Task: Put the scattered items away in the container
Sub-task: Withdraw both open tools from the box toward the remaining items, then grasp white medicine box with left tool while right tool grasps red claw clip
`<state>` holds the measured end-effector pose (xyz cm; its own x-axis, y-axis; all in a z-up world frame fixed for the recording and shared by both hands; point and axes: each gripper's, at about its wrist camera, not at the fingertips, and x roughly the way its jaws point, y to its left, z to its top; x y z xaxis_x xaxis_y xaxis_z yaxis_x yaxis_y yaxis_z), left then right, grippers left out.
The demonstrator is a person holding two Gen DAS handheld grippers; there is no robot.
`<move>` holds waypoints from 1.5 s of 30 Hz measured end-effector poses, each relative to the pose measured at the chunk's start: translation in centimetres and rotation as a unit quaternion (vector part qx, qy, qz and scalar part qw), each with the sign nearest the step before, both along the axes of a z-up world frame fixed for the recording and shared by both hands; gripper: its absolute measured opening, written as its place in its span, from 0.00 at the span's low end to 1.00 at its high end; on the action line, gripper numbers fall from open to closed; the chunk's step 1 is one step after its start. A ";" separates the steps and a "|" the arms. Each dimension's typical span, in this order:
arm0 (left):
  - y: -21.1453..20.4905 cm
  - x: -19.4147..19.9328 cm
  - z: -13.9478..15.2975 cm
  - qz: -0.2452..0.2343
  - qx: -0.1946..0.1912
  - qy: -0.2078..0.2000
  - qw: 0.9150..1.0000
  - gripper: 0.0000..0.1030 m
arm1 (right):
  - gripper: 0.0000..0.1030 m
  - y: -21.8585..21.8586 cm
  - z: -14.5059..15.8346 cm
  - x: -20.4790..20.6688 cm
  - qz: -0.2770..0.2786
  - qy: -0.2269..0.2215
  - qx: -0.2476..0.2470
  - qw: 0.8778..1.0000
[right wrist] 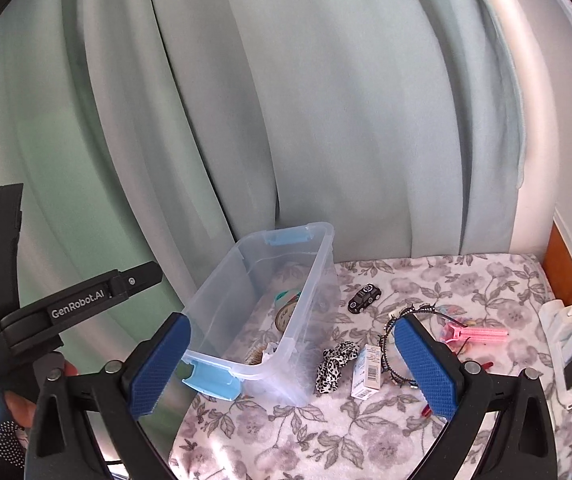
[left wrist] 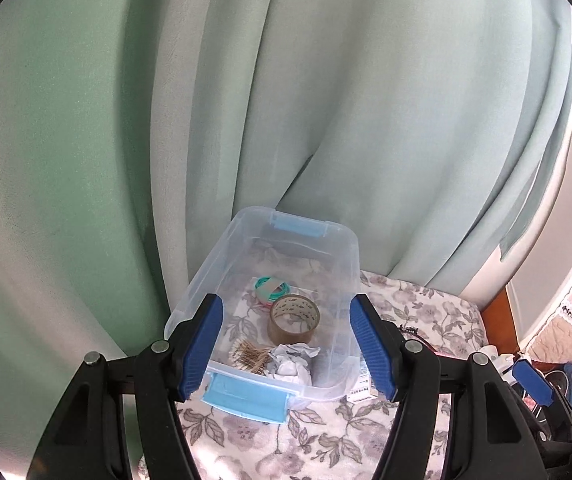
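A clear plastic bin (left wrist: 342,240) with blue latches stands on the floral cloth; it also shows in the right wrist view (right wrist: 318,256). Inside lie a tape roll (left wrist: 294,318), rubber bands (left wrist: 271,286), cotton swabs (left wrist: 247,354) and crumpled paper (left wrist: 292,364). My left gripper (left wrist: 286,352) is open and empty above the bin's near end. My right gripper (right wrist: 292,368) is open and empty, near the bin's front corner. On the cloth lie a toy car (right wrist: 364,298), a spotted scrunchie (right wrist: 334,364), a small box (right wrist: 366,372), a black headband (right wrist: 418,312) and a pink clip (right wrist: 474,334).
Pale green curtains (left wrist: 286,100) hang close behind the bin. The left hand-held gripper's body (right wrist: 73,308) sits left of the bin. White chargers and cables (right wrist: 570,336) lie at the cloth's right edge. A red item (right wrist: 426,410) peeks from behind my right finger.
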<state>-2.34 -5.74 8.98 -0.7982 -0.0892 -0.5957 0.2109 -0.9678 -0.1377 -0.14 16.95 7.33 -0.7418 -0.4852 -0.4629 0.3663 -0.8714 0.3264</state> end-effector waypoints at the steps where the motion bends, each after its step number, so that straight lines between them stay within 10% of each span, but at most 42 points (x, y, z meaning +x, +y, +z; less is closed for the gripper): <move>1: 0.5 0.1 0.1 -0.003 -0.002 0.002 1.000 0.65 | 1.00 0.6 0.1 0.3 -0.004 0.004 -0.003 1.000; 30: 12.2 -1.0 -4.3 -0.104 -0.010 -0.014 0.994 0.65 | 1.00 13.6 -5.3 1.2 -0.136 -0.034 -0.017 0.990; 45: 15.0 -4.1 -11.4 -0.155 -0.003 -0.095 0.983 0.65 | 1.00 13.5 -12.2 -2.4 -0.112 -0.138 0.018 0.984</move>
